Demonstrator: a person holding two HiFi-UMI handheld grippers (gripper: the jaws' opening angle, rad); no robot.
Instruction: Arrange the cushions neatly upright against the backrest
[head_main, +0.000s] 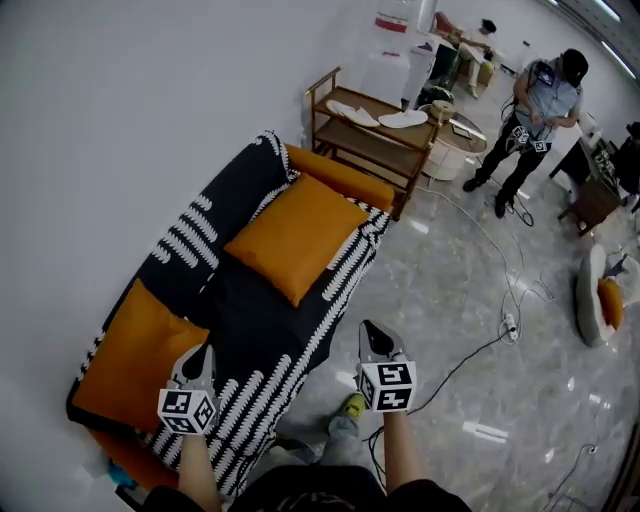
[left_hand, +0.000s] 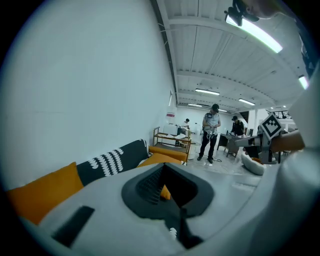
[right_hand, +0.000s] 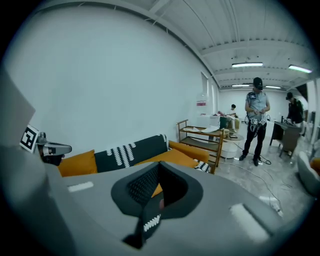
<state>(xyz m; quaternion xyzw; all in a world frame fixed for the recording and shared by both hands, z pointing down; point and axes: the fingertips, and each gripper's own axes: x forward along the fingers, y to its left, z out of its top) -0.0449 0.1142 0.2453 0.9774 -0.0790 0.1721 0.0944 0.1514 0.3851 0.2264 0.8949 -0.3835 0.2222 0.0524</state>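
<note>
Both left tongs (head_main: 203, 352) and right tongs (head_main: 372, 332) are closed, empty. One cushion (head_main: 297, 236) lies ahead, a second cushion (head_main: 140, 352) just left.

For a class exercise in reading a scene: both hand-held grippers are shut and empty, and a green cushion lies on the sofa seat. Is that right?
Not quite. The cushion lying on the sofa seat is orange, not green, as the head view shows. The rest holds: the left hand-held gripper and the right hand-held gripper are both shut and empty.
</note>
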